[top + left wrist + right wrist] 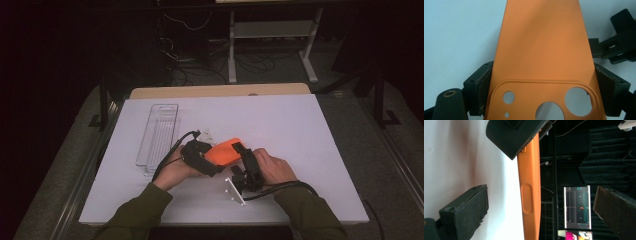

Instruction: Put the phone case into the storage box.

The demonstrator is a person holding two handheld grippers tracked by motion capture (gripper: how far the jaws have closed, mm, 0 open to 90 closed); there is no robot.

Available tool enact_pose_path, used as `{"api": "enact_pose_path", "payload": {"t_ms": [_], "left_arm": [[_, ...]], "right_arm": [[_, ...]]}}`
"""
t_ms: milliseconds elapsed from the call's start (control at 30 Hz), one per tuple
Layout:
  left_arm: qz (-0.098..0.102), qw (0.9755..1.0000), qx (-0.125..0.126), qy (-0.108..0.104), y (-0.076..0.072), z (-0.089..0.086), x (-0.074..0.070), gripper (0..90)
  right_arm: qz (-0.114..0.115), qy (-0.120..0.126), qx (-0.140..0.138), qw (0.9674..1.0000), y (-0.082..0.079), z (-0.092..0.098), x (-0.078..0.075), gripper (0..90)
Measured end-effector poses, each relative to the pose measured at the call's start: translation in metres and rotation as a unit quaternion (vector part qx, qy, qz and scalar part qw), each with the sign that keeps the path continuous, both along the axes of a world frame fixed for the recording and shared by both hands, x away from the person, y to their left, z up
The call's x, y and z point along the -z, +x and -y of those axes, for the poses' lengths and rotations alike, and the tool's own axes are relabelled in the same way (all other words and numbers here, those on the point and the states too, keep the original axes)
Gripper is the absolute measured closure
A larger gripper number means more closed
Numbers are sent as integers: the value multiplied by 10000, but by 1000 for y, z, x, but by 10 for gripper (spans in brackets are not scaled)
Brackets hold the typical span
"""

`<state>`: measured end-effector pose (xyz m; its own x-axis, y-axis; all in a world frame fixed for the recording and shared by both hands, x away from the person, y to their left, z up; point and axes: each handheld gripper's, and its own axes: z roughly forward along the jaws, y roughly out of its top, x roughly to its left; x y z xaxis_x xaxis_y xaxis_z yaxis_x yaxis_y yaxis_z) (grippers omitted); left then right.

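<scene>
An orange phone case point(225, 151) lies low over the white table point(300, 130), just in front of the person. My left gripper point(202, 156) is shut on its camera-cutout end; in the left gripper view both pads point(482, 87) press the sides of the orange phone case point(541, 47). My right gripper point(242, 152) comes in from the right, turned on its side. In the right gripper view its jaws stand wide apart around the thin edge of the orange phone case point(530, 195), one finger point(466, 212) by the table and neither pad touching. The left gripper point(516, 135) clamps the case above.
A clear plastic tray point(159, 132) lies on the left part of the table. Small white pieces point(206, 134) sit just behind the left gripper. A lit monitor point(577, 207) stands in the dark room beyond. Cables and a metal frame point(272, 45) are behind the table.
</scene>
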<state>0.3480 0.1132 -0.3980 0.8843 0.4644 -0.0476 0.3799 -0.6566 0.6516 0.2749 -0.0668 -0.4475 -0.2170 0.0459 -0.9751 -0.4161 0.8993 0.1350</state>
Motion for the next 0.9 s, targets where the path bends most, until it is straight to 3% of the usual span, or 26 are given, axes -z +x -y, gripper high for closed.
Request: {"api": "enact_pose_path", "payload": {"t_ms": [367,567,700,900], "left_arm": [[1,10000,24,-38,0,1,1,155],[-49,9999,-22,-90,-1,1,1,155],[-47,10000,-6,-60,-1,1,0,155],[-54,10000,-12,-53,-1,1,0,155]], "right_arm": [[224,-142,23,9996,3,-6,3,5],[223,-144,114,9996,1,-5,3,64],[265,-336,143,9990,1,-6,3,132],[128,-332,203,9992,-1,-7,5,247]]}}
